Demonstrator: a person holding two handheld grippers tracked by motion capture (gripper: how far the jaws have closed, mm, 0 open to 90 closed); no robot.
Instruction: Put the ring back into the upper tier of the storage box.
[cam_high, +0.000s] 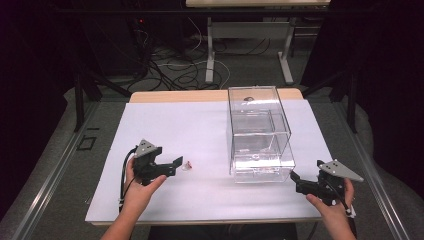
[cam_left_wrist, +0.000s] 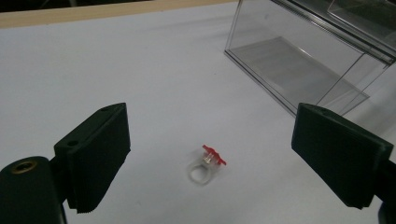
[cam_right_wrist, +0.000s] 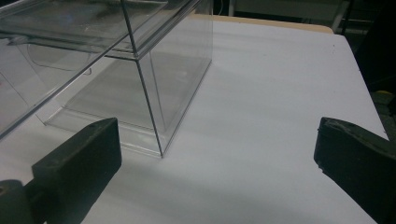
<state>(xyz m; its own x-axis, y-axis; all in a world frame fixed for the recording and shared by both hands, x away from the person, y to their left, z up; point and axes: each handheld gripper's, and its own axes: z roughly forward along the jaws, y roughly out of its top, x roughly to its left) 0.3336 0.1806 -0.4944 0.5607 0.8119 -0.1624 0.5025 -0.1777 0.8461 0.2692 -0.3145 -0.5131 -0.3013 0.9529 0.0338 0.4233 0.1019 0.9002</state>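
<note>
The left gripper (cam_left_wrist: 210, 163) stands released, its black jaws wide apart, with the small clear plastic ring with a red top (cam_left_wrist: 207, 164) lying untouched on the white table cover (cam_left_wrist: 140, 70) between and just ahead of them. The right gripper (cam_right_wrist: 215, 163) also gapes, empty, just beside the near corner of the clear plastic box (cam_right_wrist: 140, 84).

You have a table (cam_high: 150, 96) with a pale wood top, its far edge bare along the upper middle of the high view, and a white sheet (cam_high: 200, 130) covering the rest. On that sheet a clear plastic box (cam_high: 257, 132) stands right of centre. A small clear ring with a red top (cam_high: 188, 166) lies lower left of the box, well apart from it.
</note>
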